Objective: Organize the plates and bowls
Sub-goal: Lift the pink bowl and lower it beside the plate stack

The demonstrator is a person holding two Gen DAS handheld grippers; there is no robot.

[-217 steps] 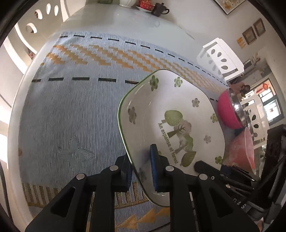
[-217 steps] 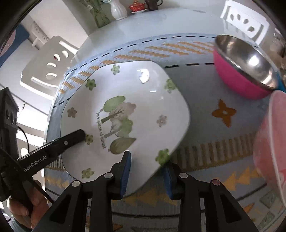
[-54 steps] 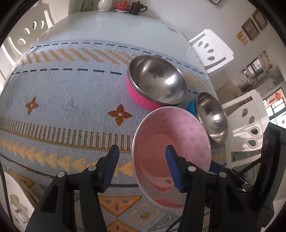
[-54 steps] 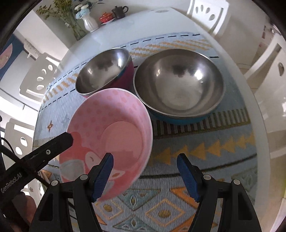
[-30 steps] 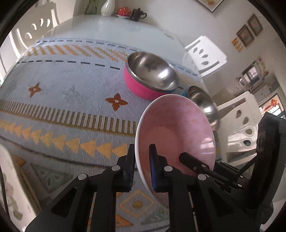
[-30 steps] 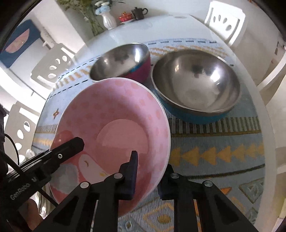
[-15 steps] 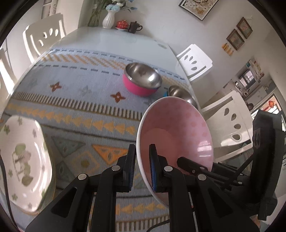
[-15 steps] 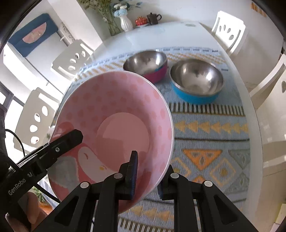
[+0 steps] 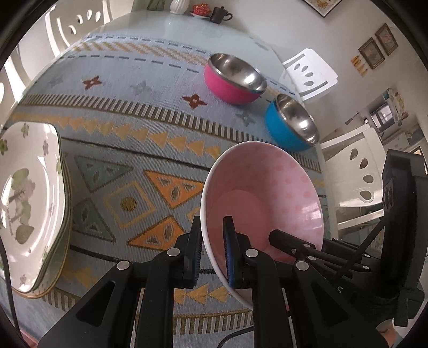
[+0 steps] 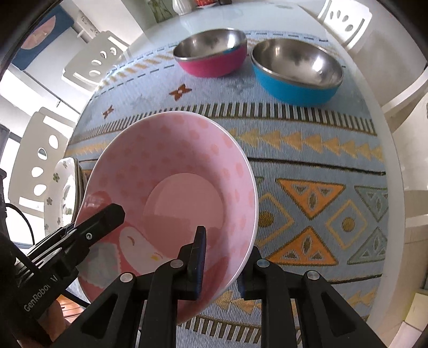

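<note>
Both grippers hold one pink bowl above the patterned cloth. My left gripper is shut on its left rim. My right gripper is shut on its right rim; the bowl tilts toward that camera. A stack of square floral plates lies at the table's left edge, and part of it shows in the right wrist view. A pink steel bowl and a blue steel bowl stand at the far right, also in the right wrist view as pink bowl and blue bowl.
The blue patterned cloth covers the round white table. White chairs stand around it. A vase, a red pot and a dark cup sit at the far edge.
Both grippers have carried the pink bowl lower and leftward over the cloth. The plate stack now sits closer at the left, and the steel bowls lie farther off.
</note>
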